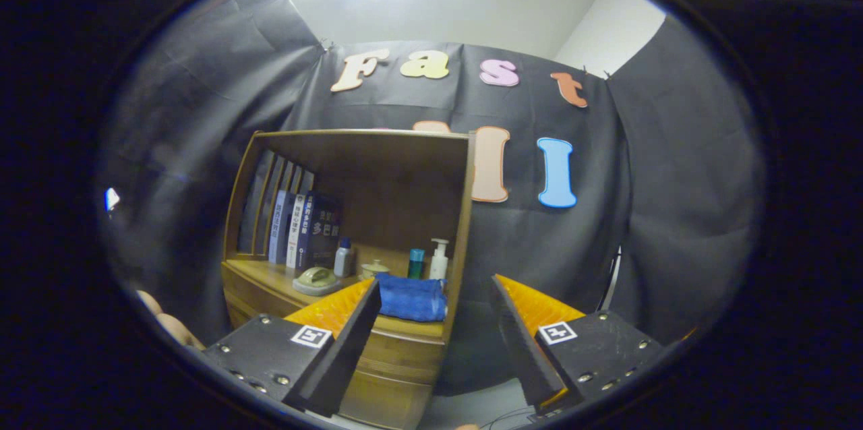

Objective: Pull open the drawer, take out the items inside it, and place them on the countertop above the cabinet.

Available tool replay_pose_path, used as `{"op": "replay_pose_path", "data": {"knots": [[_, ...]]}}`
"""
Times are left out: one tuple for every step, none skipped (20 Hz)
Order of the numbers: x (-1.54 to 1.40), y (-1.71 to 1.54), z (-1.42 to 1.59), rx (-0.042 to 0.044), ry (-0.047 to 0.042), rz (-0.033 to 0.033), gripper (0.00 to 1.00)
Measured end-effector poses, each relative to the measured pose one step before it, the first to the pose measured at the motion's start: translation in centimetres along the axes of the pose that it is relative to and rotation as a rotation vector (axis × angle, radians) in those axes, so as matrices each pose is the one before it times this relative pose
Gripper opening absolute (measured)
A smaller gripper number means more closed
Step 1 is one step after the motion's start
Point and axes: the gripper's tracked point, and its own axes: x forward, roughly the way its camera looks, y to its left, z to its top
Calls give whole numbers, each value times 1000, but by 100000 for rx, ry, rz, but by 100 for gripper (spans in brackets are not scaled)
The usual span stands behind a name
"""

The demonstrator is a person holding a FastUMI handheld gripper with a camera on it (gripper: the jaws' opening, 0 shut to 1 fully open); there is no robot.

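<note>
The gripper (431,342) is hovering with fingers spread and empty before the cabinet (377,356), whose drawer (398,354), below the surface (270,275), is looking stiff and likely wanting a firm front-edge grip.

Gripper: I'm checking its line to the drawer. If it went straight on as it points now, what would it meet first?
Probably the wooden cabinet's right front edge, near the blue cloth. The gripper's fingers stand open, holding nothing. Depth is unclear; it might pass just right, toward the booth wall.
</note>
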Motion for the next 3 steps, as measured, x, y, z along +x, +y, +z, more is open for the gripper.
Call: {"op": "replay_pose_path", "data": {"knots": [[-830, -1444, -1451, 554, 2426, -1693, 96], [-693, -1329, -1653, -195, 3465, -1563, 96], [-472, -1036, -1637, -718, 2910, -1148, 96]]}}
